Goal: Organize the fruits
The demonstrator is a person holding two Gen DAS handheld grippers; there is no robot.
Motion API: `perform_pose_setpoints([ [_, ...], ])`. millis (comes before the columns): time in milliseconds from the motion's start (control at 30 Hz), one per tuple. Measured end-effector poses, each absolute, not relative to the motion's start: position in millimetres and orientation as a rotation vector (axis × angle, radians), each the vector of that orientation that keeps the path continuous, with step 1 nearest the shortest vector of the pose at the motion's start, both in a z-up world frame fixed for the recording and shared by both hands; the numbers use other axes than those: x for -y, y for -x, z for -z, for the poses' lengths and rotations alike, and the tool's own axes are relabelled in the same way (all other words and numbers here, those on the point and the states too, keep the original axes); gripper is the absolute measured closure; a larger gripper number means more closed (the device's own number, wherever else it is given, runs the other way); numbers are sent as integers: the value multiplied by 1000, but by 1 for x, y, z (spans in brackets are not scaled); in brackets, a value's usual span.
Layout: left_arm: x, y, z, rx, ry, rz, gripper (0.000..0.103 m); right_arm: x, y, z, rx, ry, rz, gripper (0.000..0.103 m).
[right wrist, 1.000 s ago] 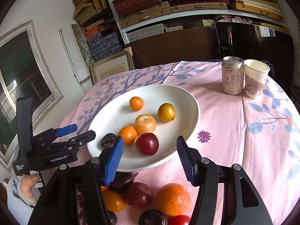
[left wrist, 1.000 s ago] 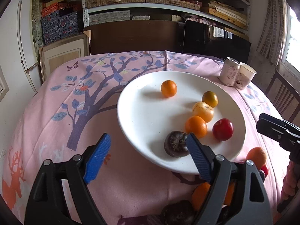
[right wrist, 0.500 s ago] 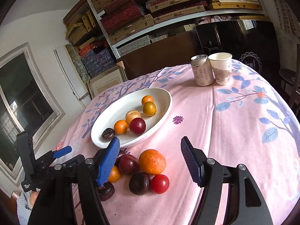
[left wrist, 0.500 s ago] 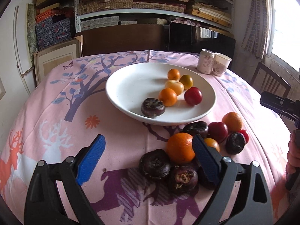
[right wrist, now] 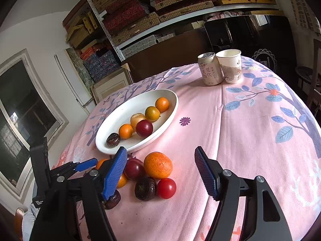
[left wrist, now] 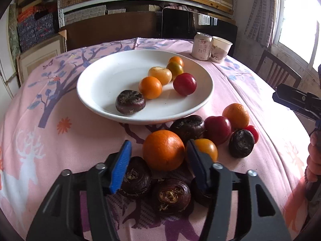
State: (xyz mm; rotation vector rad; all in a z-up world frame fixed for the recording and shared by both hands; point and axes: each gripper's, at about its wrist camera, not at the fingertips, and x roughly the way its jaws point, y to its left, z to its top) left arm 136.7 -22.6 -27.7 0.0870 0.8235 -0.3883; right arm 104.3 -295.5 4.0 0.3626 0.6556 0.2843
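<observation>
A white plate [left wrist: 96, 84] [right wrist: 170, 98] holds several fruits: oranges, a yellow fruit, a red plum [left wrist: 184, 84] and a dark brown fruit [left wrist: 130, 104]. In front of it a pile of loose fruit lies on the pink cloth. My left gripper [left wrist: 158, 166] is open, its fingers on either side of a big orange [left wrist: 163, 150] in the pile, not touching it. My right gripper [right wrist: 160, 172] is open and empty above the pile, over another orange [right wrist: 158, 165], a red tomato [right wrist: 166, 188] and a dark fruit [right wrist: 145, 188].
A drink can [left wrist: 201, 46] [right wrist: 209, 69] and a paper cup [left wrist: 220, 49] [right wrist: 230, 66] stand at the table's far right. A wooden chair [left wrist: 278, 74] is beyond the right edge. Shelves of boxes fill the back wall.
Both grippers have pulled back from the plate toward the near fruit pile. My left gripper has dropped and now straddles the big orange. The right gripper has swung right.
</observation>
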Motion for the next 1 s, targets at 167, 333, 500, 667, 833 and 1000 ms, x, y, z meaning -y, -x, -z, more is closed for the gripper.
perform_pose_setpoints([
  [167,28,-131,29,-815,-110,414,60,292,-107,1,-682,-348,-283,32],
  [333,20,-127,23,-802,-100,390,61,288,-114,11,-733,-340,-283,32],
  [500,-5,-127,10,-762,-41,328,61,284,-123,22,-779,-354,-298,33],
  [667,-11,-129,8,-761,-19,323,61,273,-132,31,-821,-367,-328,37],
  [833,-9,-128,8,-764,-20,329,61,266,-142,39,-853,-392,-343,40],
  [1000,-7,-128,9,-768,-23,339,61,264,-152,50,-896,-417,-353,53],
])
